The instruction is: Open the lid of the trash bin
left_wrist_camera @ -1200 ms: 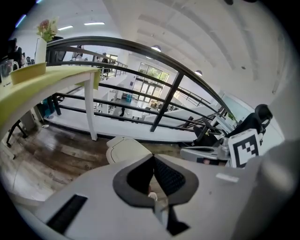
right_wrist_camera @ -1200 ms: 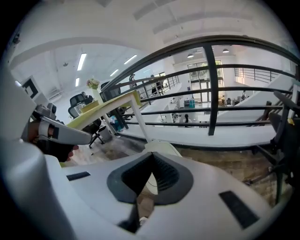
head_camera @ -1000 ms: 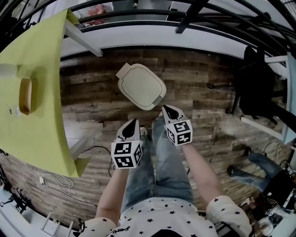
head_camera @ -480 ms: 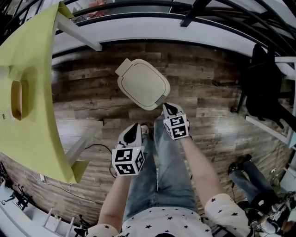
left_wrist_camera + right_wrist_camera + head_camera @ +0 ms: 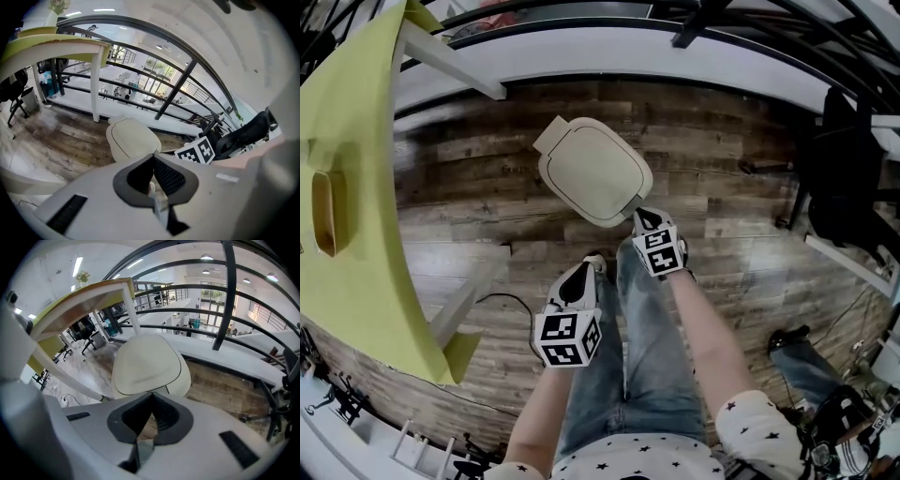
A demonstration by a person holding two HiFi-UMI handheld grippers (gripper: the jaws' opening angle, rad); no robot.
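The trash bin (image 5: 592,171) stands on the wooden floor with its cream lid down; it also shows in the left gripper view (image 5: 131,140) and fills the middle of the right gripper view (image 5: 147,364). My right gripper (image 5: 640,216) is shut, holds nothing, and its tip lies at the bin's near right edge; I cannot tell whether it touches. In its own view the right gripper's (image 5: 151,395) jaws meet just below the lid's front rim. My left gripper (image 5: 584,270) hangs further back above my legs, also shut and holding nothing (image 5: 153,158).
A yellow-green table (image 5: 356,187) with a wooden bowl (image 5: 323,197) fills the left, its white leg (image 5: 450,66) behind the bin. A black chair (image 5: 848,169) stands at the right. A cable (image 5: 502,300) lies on the floor. Another person's legs (image 5: 806,366) show at the lower right.
The view has closed in on the bin. My right gripper has moved forward to the bin's near edge, while the left gripper has stayed back and sits lower in the view.
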